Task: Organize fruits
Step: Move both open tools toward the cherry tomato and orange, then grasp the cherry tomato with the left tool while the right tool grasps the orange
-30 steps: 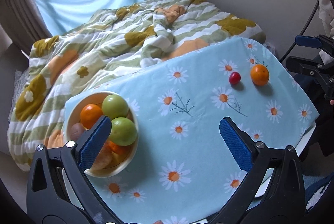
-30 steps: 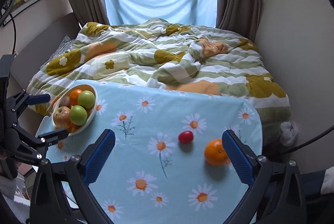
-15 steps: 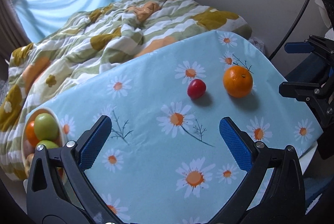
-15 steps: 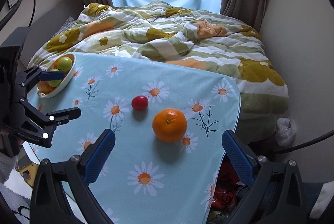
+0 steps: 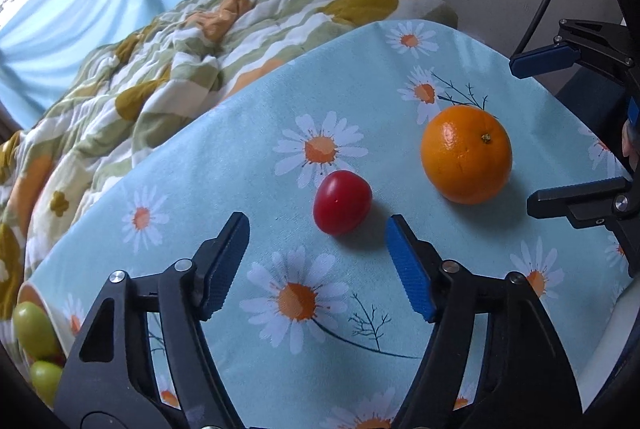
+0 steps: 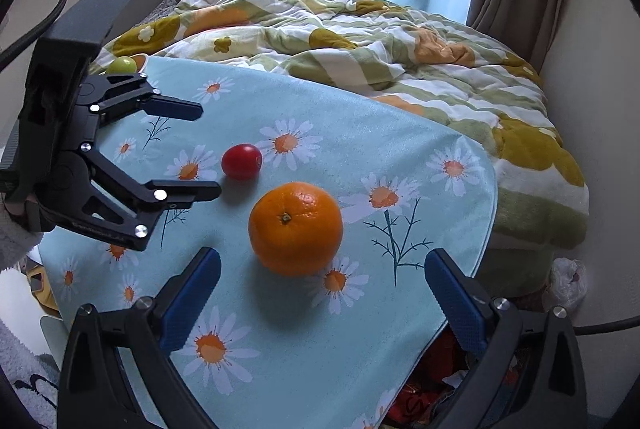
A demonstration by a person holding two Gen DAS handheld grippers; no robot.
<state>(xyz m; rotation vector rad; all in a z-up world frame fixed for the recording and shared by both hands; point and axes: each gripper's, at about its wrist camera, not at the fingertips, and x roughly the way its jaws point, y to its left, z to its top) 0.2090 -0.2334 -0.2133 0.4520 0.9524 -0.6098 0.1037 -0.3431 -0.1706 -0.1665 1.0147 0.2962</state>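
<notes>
A small red tomato (image 5: 342, 203) and an orange (image 5: 466, 153) lie on the table with the blue daisy cloth (image 5: 248, 165). My left gripper (image 5: 318, 233) is open and empty, its tips just short of the tomato. My right gripper (image 6: 320, 265) is open and empty, its tips on either side of the orange (image 6: 296, 228), slightly short of it. The tomato (image 6: 241, 161) lies beyond the orange, with the left gripper (image 6: 206, 153) beside it. The right gripper (image 5: 536, 133) shows at the right edge of the left wrist view. Green fruit of the bowl (image 5: 34, 333) shows at lower left.
A bed with a green, white and yellow quilt (image 6: 360, 29) lies just beyond the table. A green apple (image 6: 122, 65) peeks over the far left table edge. A wall stands to the right. The cloth's rounded edge (image 6: 476, 253) drops off at right, with a white bag (image 6: 568, 281) on the floor.
Both grippers have moved closer to the loose fruit: the left toward the tomato, the right toward the orange. The left gripper's jaws have narrowed. The bowl has slid out to the frame edge.
</notes>
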